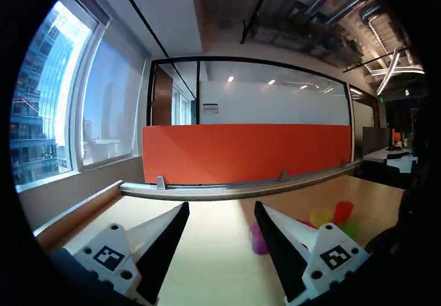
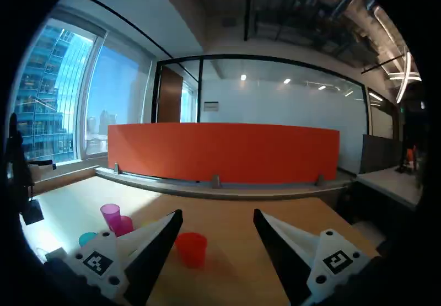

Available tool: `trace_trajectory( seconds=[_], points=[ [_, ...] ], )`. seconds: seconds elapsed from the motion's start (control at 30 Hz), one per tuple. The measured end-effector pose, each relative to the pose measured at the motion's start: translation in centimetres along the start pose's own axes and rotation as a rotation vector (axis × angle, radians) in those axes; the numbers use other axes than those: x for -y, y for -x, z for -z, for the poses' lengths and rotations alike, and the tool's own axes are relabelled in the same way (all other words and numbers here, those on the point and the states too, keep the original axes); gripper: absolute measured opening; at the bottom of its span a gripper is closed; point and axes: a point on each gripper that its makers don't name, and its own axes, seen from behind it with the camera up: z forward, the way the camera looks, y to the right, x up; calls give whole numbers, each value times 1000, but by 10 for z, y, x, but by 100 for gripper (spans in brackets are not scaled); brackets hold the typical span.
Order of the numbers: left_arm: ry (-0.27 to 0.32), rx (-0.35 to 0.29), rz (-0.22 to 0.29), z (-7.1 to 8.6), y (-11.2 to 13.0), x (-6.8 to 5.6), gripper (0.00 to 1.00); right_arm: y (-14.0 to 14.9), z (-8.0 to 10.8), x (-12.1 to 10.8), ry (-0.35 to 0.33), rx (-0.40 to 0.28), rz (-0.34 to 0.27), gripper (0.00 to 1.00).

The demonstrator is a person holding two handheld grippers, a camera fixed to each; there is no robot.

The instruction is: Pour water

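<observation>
the desk [image 2: 286, 209] is pale wood, with an orange partition [image 2: 220, 151] along its far edge. the left gripper [image 1: 221, 204] and the right gripper [image 2: 216, 213] are white with black inner finger faces and black-and-white square markers [image 2: 97, 262]. the cups on the desk are plain: a red cup [image 2: 191, 248], a purple cup [image 2: 110, 214], a magenta cup [image 2: 123, 226], a teal cup [image 2: 86, 239], a yellow cup [image 1: 321, 216] and a green cup [image 1: 350, 229].

The light wooden table [image 2: 237, 220] carries upright plastic cups. In the right gripper view, 1 red cup [image 2: 191, 248] stands alone near the middle, well apart from 3 at the left: a purple cup [image 2: 111, 214], a pink cup [image 2: 124, 226] just beside it and a teal cup [image 2: 86, 239]. In the left gripper view, a yellow cup [image 1: 321, 216] and a green cup [image 1: 350, 229] stand close together.
</observation>
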Motion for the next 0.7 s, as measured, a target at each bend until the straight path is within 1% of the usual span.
trace_trajectory(
  seconds=[0.1,0.3,0.5,0.6,0.7],
  points=[
    [35,1,4,-5,-18,-8,87,-17,-3,2,-11,-2,4,99],
    [99,1,35,-11,-52,-18,87,-46,-6,8,-46,-7,9,99],
    [137,11,18,-16,-75,-21,87,-76,-8,13,-78,-25,-10,99],
    [160,6,17,-16,-84,-25,87,-84,-10,13,-90,-26,-22,99],
    [193,-2,13,-17,-89,-30,87,-85,-12,12,-100,-29,-25,99]
  ],
)
